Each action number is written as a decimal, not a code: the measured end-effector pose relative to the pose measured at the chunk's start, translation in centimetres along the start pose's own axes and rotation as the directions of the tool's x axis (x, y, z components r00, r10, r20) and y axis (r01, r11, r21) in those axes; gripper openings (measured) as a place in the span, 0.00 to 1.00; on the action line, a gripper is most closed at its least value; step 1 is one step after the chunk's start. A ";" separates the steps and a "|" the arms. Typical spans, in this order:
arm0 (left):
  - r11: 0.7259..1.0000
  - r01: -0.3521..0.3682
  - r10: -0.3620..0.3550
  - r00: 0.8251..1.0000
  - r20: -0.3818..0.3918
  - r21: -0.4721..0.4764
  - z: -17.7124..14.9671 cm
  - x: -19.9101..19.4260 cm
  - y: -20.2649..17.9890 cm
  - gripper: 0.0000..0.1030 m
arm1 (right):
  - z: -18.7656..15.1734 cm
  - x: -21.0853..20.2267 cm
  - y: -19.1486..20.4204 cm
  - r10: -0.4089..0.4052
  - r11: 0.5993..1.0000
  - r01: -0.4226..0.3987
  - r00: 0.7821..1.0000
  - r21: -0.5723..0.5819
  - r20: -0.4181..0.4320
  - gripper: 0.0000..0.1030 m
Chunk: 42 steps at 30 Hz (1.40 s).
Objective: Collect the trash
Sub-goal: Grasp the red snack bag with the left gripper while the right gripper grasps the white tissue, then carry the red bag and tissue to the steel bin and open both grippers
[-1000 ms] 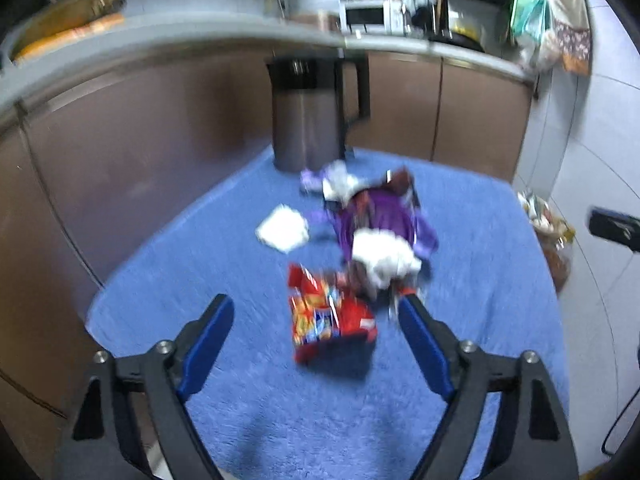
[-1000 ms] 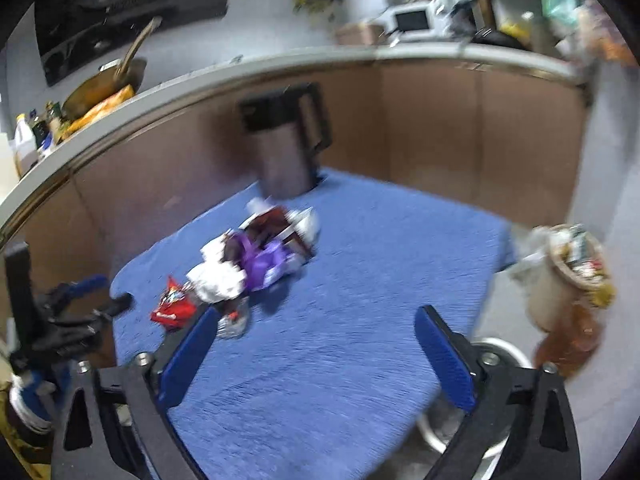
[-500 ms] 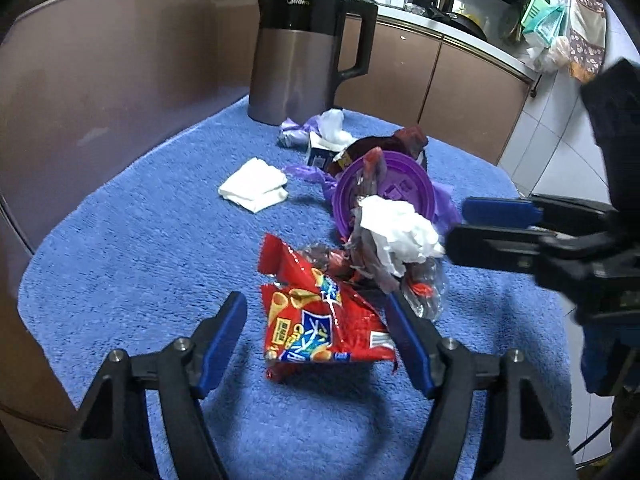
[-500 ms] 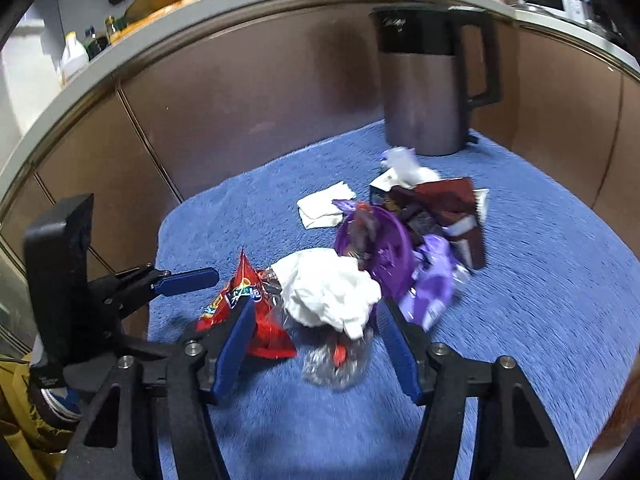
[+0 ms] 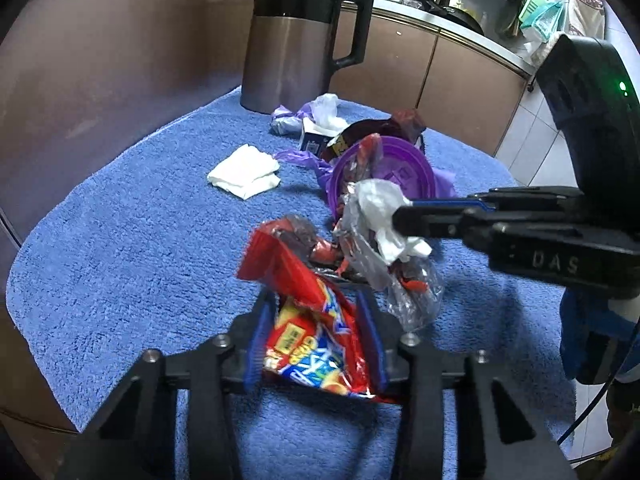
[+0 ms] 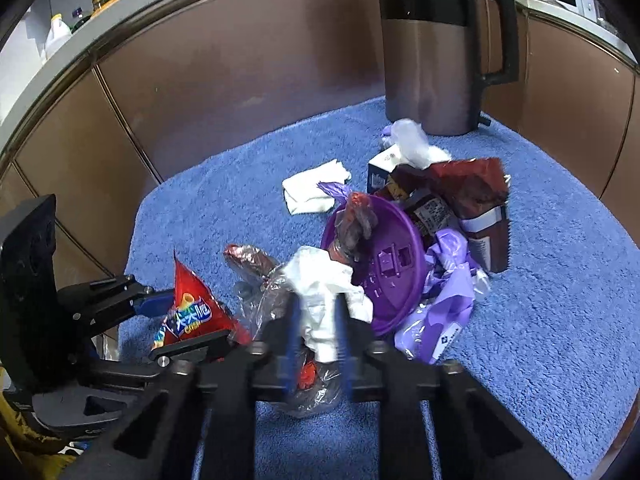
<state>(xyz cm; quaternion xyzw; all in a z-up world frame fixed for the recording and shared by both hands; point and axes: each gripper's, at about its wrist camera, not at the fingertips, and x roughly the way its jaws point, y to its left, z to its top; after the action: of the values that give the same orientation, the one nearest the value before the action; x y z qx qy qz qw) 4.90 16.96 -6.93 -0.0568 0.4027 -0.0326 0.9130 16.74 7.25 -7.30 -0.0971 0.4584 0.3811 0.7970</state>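
Note:
My left gripper [image 5: 316,344] is shut on a red snack bag [image 5: 312,320], also seen in the right wrist view [image 6: 188,312]. My right gripper [image 6: 318,336] is shut on a crumpled white tissue [image 6: 320,296] with clear plastic wrap [image 6: 312,392] under it; the tissue shows in the left wrist view [image 5: 380,208] pinched by the right gripper [image 5: 404,220]. Behind lie a purple lid [image 6: 384,272], purple plastic bag [image 6: 440,312], dark brown wrapper [image 6: 468,192], small box [image 6: 380,168] and a folded white napkin [image 5: 244,172].
All lies on a blue towel [image 5: 120,260] over a table. A steel kettle [image 5: 292,40] stands at the back by brown cabinets [image 6: 200,100]. The towel's right edge drops to a tiled floor [image 5: 536,152].
Both grippers moved down to the pile and closed: the left on the red snack bag, the right on the white tissue.

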 end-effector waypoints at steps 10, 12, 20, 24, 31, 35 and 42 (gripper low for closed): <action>0.996 -0.074 0.070 0.995 0.068 0.058 0.2 -3.3 -2.1 0.26 | 0.0 -5.2 1.3 -0.019 1.000 0.019 0.994 0.001 0.104 0.07; 0.993 -0.090 0.084 0.993 0.084 0.072 0.2 -4.0 -2.5 0.26 | -0.2 -6.5 1.7 -0.022 1.000 0.022 0.992 0.004 0.126 0.07; 0.980 -0.165 0.147 0.978 0.147 0.114 0.2 -7.0 -4.7 0.24 | -2.3 -11.4 1.9 -0.046 0.999 0.039 0.977 0.038 0.206 0.07; 0.976 -0.181 0.160 0.974 0.161 0.124 0.6 -8.3 -5.8 0.24 | -4.0 -14.1 1.1 -0.062 0.997 0.047 0.966 0.068 0.250 0.07; 0.988 0.009 -0.031 0.990 0.134 0.157 2.9 -9.4 -9.5 0.24 | -8.8 -19.2 -4.4 -0.153 0.975 0.091 0.937 0.203 0.315 0.07; 0.963 0.101 -0.122 0.990 0.073 0.249 4.4 -7.2 -14.9 0.24 | -13.3 -21.3 -9.7 -0.247 0.933 0.144 0.922 0.330 0.298 0.07; 0.884 0.233 -0.229 0.972 -0.061 0.406 6.0 -0.3 -27.0 0.24 | -20.5 -21.4 -18.6 -0.357 0.822 0.214 0.916 0.528 0.183 0.07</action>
<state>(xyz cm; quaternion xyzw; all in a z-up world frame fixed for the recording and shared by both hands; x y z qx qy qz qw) 8.75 -9.27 0.85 0.0885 0.3823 -0.2250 0.8919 10.01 -27.03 -5.21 0.0968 0.4060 0.1348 0.8987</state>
